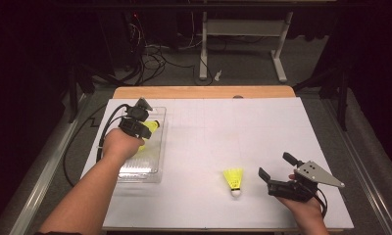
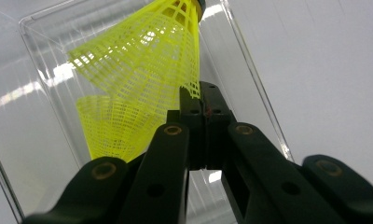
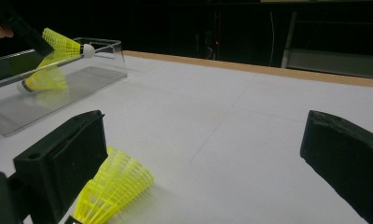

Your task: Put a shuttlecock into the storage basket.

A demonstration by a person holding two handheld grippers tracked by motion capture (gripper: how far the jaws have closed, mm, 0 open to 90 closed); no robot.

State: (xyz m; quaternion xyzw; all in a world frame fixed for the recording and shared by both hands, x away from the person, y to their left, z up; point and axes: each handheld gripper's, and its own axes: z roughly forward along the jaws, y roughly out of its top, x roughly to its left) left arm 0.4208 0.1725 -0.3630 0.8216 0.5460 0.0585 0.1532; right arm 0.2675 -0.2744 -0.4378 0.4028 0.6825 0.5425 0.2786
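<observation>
High view: nearest, a yellow plastic mesh shuttlecock [image 1: 233, 180] is lying on the white desk [image 1: 262, 132], just beside the right gripper [image 1: 272, 171], whose jaws are being held wide and empty. Farther off, over the clear plastic tray [image 1: 155, 169], a second yellow shuttlecock [image 2: 147, 56] is being pinched by its skirt edge in the closed left gripper [image 2: 199, 95]; being light, springy and crushable, it is best gripped gently.
</observation>
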